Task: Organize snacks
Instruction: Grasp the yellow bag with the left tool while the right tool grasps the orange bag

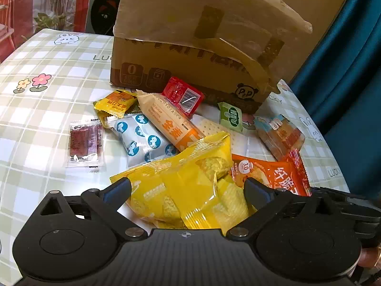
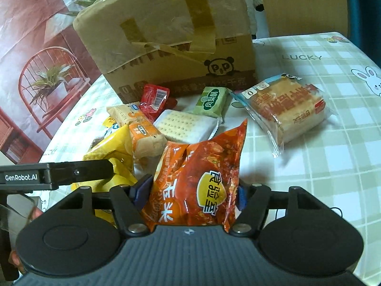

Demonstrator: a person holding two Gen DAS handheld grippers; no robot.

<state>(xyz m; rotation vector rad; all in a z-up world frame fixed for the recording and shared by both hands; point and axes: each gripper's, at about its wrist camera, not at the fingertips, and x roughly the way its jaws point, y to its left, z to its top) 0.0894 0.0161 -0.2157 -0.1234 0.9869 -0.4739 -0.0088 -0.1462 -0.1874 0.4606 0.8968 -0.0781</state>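
Observation:
My left gripper [image 1: 188, 188] has its fingers on both sides of a yellow snack bag [image 1: 185, 186], touching it. My right gripper [image 2: 193, 190] is shut on an orange-red snack bag [image 2: 197, 181] and holds it upright. The orange-red bag also shows in the left wrist view [image 1: 271, 174], and the yellow bag in the right wrist view [image 2: 114, 152]. The left gripper appears as a black bar [image 2: 57, 174] in the right wrist view. Behind lie several snacks: a red packet [image 1: 183, 95], a green packet [image 2: 212, 100], a cracker pack [image 2: 183, 125], a bread pack [image 2: 285, 109].
A taped cardboard box [image 1: 190, 54] stands at the back of the checked tablecloth [image 1: 47, 109]. A small dark-red packet [image 1: 83, 140] lies apart at the left. A blue-and-white pack [image 1: 142, 138] and an orange bar [image 1: 171, 124] lie in the pile. A teal curtain [image 1: 345, 83] hangs right.

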